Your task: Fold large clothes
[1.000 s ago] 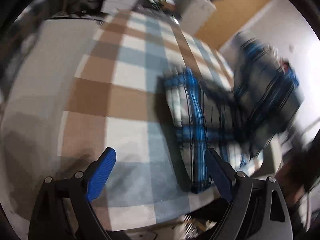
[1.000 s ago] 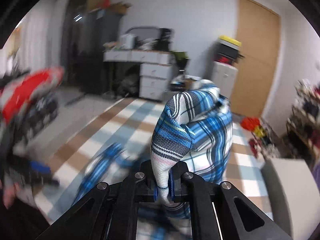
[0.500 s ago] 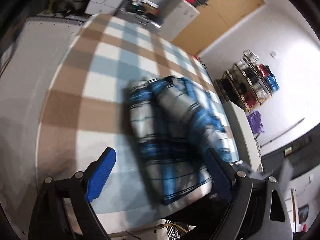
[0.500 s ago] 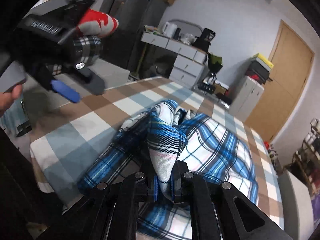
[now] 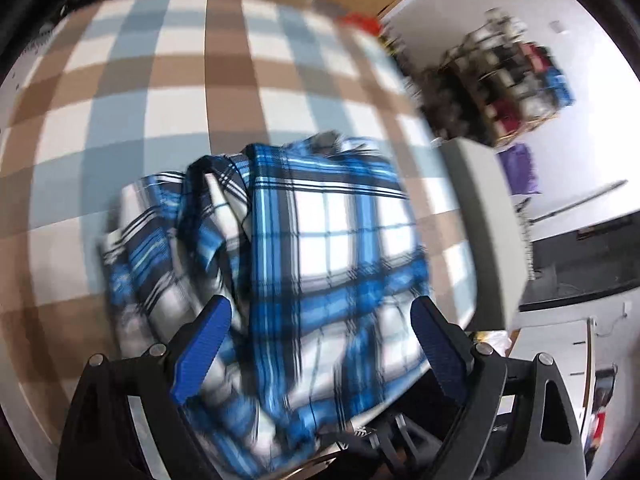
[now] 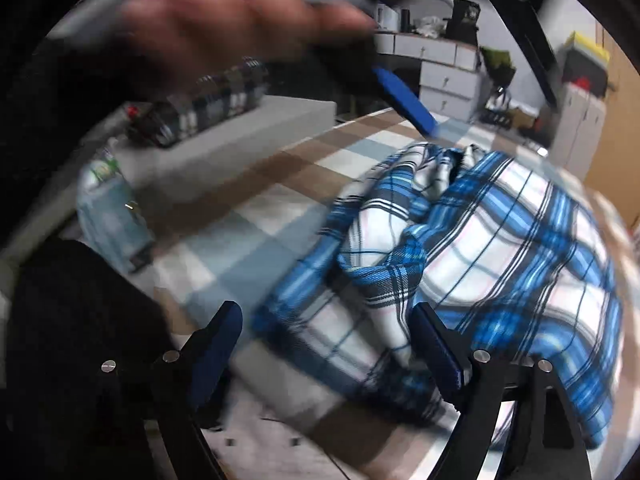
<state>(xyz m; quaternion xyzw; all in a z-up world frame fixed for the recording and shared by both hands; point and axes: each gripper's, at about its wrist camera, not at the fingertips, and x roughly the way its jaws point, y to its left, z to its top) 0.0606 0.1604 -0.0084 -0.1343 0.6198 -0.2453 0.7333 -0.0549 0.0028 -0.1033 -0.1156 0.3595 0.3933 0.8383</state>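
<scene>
A blue, white and black plaid shirt [image 5: 320,248] lies bunched and partly folded on a bed covered by a brown, pale blue and white checked sheet [image 5: 180,92]. The left gripper [image 5: 320,320] hangs above the shirt's near end, its two blue-padded black fingers [image 5: 202,350] spread wide with nothing pinched between them. To the right, a blurred cluttered rack [image 5: 516,88] stands against a white wall.

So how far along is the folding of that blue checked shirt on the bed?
Partly done: the blue plaid shirt lies doubled over in a rough bundle on the checked bedspread. In hand: nothing. The right tongs have just been opening and hold no cloth; the left tongs hover open above it. Left: the loose, rumpled edge nearest the camera needs tidying and another fold.
</scene>
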